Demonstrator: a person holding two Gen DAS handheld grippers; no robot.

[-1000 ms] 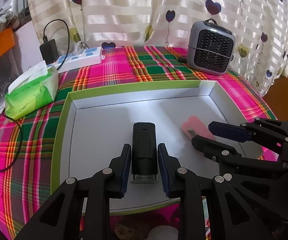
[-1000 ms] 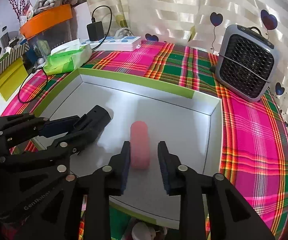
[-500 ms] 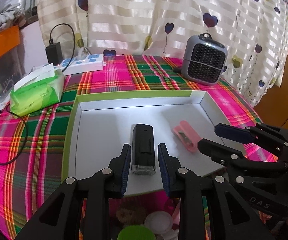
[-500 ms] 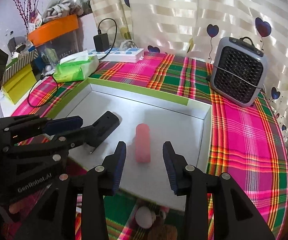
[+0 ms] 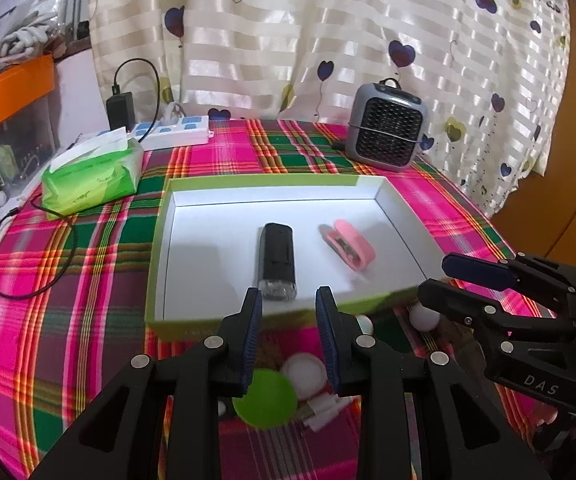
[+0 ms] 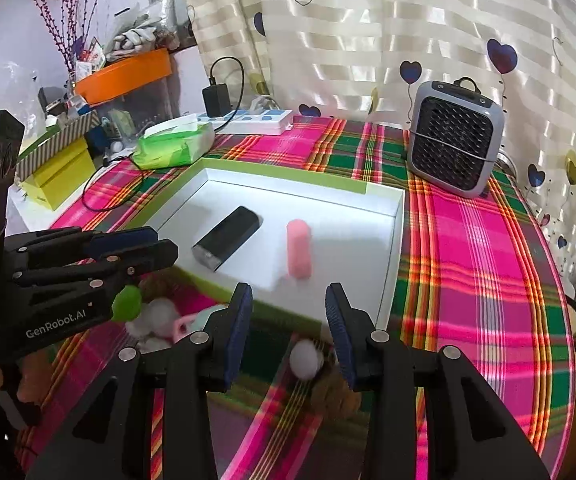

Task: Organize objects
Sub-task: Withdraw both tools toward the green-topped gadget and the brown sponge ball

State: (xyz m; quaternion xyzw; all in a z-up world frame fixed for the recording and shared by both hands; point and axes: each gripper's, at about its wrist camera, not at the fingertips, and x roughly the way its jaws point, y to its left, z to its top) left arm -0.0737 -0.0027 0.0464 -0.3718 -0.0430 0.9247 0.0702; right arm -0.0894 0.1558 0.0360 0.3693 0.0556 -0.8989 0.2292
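Black device (image 5: pixel 276 258) and pink case (image 5: pixel 348 244) lie apart.

Across the back of both views, a cream striped curtain (image 5: pixel 328 40) printed with heart balloons, glowing with daylight. Below it, a pink-and-green plaid tablecloth (image 6: pixel 468 260) over the table. At upper left, a white wall (image 6: pixel 0 80) and cluttered orange shelf (image 6: pixel 128 72).

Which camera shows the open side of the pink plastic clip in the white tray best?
The left wrist view. There the pink plastic clip lies angled with its open side and dark inner part facing the camera. The right wrist view shows only its smooth pink back, slightly blurred, beside the black rectangular device.
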